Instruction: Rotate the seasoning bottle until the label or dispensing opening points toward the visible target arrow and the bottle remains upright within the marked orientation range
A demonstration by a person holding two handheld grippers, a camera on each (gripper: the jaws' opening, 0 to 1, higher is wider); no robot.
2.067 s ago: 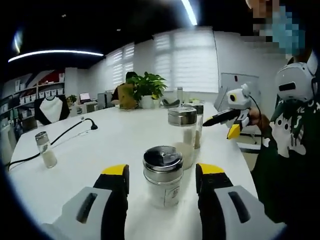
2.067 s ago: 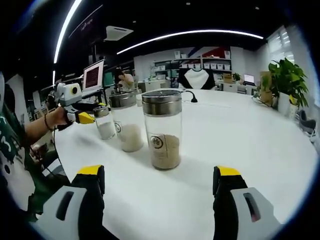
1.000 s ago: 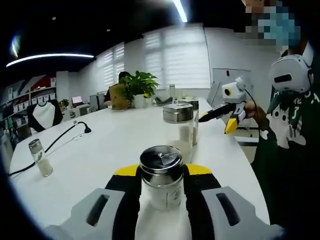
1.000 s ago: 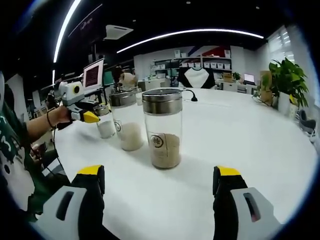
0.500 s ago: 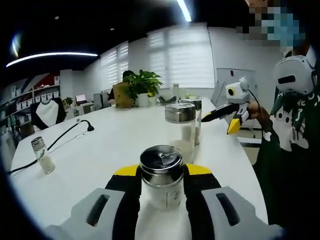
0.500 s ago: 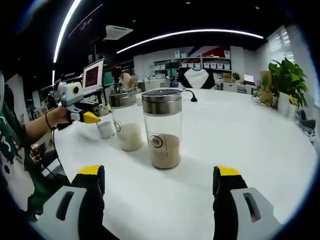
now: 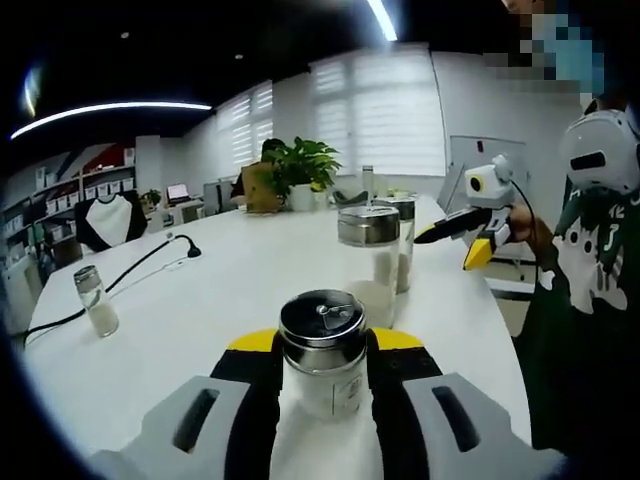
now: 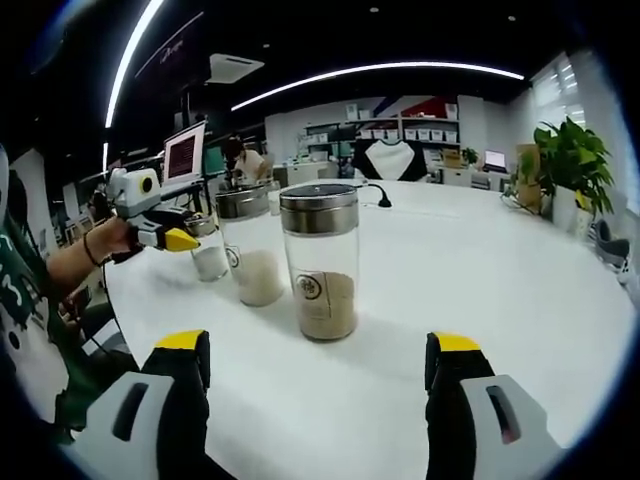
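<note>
A small glass seasoning bottle [image 7: 322, 372] with a steel shaker lid stands upright on the white table [image 7: 230, 290]. My left gripper [image 7: 322, 348] is shut on it, one yellow-tipped jaw pressing each side. In the right gripper view the same bottle [image 8: 210, 262] sits at the far left, with the left gripper [image 8: 172, 238] held by a hand. My right gripper [image 8: 318, 362] is open and holds nothing. It faces a tall jar of brown seasoning [image 8: 322, 268] and is apart from it. In the left gripper view the right gripper [image 7: 455, 240] hovers beyond the table's right edge.
A second tall jar with white grains [image 8: 250, 250] stands between the brown jar and the held bottle. Another small bottle [image 7: 95, 300] and a black cable [image 7: 150, 262] lie at the left. A potted plant [image 7: 300, 172] sits at the far end. The person [image 7: 585, 290] stands at the right.
About two seconds ago my left gripper's jaws stood apart around the small bottle; they closed on it and have stayed shut. Both views have shifted slightly. The right gripper stays open.
</note>
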